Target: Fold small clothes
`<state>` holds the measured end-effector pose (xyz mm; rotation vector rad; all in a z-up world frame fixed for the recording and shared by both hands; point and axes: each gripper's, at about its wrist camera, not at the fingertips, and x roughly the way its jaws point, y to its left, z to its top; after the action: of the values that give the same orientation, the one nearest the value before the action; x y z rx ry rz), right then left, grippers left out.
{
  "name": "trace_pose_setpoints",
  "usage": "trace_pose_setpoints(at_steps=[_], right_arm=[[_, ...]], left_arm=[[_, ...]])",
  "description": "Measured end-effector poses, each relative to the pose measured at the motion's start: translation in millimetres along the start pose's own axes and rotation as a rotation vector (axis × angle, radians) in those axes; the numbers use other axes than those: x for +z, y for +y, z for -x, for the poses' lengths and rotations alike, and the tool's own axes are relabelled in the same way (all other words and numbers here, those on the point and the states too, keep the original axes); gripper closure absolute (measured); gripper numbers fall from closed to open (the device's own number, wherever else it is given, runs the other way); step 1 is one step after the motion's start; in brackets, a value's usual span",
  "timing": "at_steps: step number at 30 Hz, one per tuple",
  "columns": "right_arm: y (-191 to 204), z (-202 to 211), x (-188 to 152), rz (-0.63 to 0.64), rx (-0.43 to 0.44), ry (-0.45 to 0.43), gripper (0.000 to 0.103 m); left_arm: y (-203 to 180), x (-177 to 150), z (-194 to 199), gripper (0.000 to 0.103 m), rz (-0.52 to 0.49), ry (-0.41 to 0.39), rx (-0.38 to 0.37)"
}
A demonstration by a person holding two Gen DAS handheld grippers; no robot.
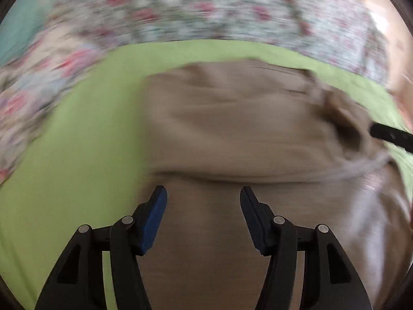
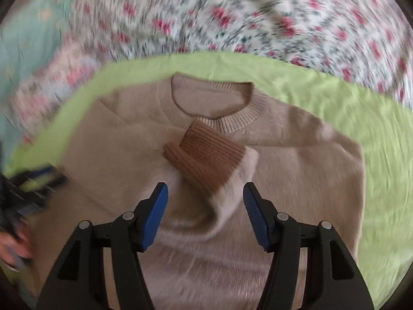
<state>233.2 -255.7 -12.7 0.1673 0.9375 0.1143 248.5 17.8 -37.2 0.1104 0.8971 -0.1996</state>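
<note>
Both pairs of blue-padded fingers stand spread with nothing pinched: right gripper over a folded-in sleeve with brown ribbed cuff, left gripper over the body. The small beige knitted sweater lies flat, neck away, on a lime-green cloth over floral bedding. Soft, light, limp knit, likely to sag; best taken at hem or shoulder edges.

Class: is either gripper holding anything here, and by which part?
Nothing is held: left gripper and right gripper both stand open above the beige sweater.
</note>
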Motion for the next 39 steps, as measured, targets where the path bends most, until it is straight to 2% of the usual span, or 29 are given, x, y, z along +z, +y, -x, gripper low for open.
trace_pose_setpoints(at_steps=[1, 3, 5, 6, 8, 9, 12, 14, 15, 17, 19, 21, 22, 24, 26, 27, 29, 31, 32, 34, 37, 39], right_arm=[[2, -15, 2, 0.021, -0.039, 0.031, 0.054], [-7, -24, 3, -0.024, -0.059, 0.049, 0.094], [-27, -5, 5, -0.130, -0.005, -0.028, 0.094], [-40, 13, 4, -0.195, 0.021, -0.100, 0.095], [-66, 41, -7, -0.318, 0.019, -0.187, 0.095], [-77, 45, -15, -0.373, 0.022, -0.198, 0.094], [-99, 20, -40, -0.439, 0.080, -0.061, 0.094], [-105, 6, -54, -0.478, 0.093, 0.004, 0.089], [-107, 2, -61, -0.505, 0.105, 0.019, 0.084], [-118, 4, -70, -0.589, 0.171, -0.007, 0.078], [-124, 12, -76, -0.634, 0.193, -0.037, 0.064], [-129, 16, -75, -0.653, 0.182, -0.065, 0.063], [-128, 16, -70, -0.643, 0.168, -0.067, 0.070], [-127, 18, -60, -0.607, 0.170, -0.079, 0.094], [-125, 35, -50, -0.562, 0.179, -0.170, 0.094], [-123, 39, -46, -0.535, 0.145, -0.184, 0.094], [-125, 32, -47, -0.530, 0.111, -0.133, 0.093], [-129, 15, -59, -0.549, 0.065, -0.037, 0.083], [-132, 13, -64, -0.558, 0.035, -0.011, 0.083], [-137, 25, -75, -0.586, 0.007, -0.045, 0.083], [-131, 52, -76, -0.555, -0.109, -0.114, 0.082], [-119, 59, -68, -0.491, -0.057, -0.154, 0.079]], left_arm=[[10, 0, -3, 0.043, 0.017, 0.002, 0.019], [27, 0, -14, 0.043, 0.043, 0.025, 0.036], [34, 3, -27, 0.042, 0.058, 0.056, 0.037], [37, 6, -30, 0.042, 0.066, 0.052, 0.036], [36, 12, -31, 0.042, 0.070, 0.034, 0.051], [35, 17, -33, 0.043, 0.078, 0.031, 0.060], [37, 20, -39, 0.043, 0.112, 0.034, 0.052], [36, 20, -40, 0.043, 0.116, 0.031, 0.059], [34, 21, -40, 0.043, 0.116, 0.028, 0.063], [34, 19, -37, 0.043, 0.122, 0.027, 0.060], [39, 19, -38, 0.042, 0.145, 0.028, 0.045], [44, 19, -38, 0.042, 0.174, 0.027, 0.028], [48, 19, -39, 0.042, 0.197, 0.026, 0.016], [55, 18, -39, 0.042, 0.242, 0.024, -0.014], [61, 18, -40, 0.042, 0.276, 0.021, -0.039], [63, 18, -40, 0.042, 0.286, 0.020, -0.048], [63, 18, -40, 0.042, 0.289, 0.017, -0.053], [61, 19, -41, 0.042, 0.287, 0.017, -0.051], [61, 19, -41, 0.042, 0.286, 0.017, -0.052], [62, 19, -41, 0.042, 0.290, 0.016, -0.057], [62, 18, -41, 0.042, 0.295, 0.013, -0.062], [61, 18, -41, 0.042, 0.293, 0.014, -0.058]])
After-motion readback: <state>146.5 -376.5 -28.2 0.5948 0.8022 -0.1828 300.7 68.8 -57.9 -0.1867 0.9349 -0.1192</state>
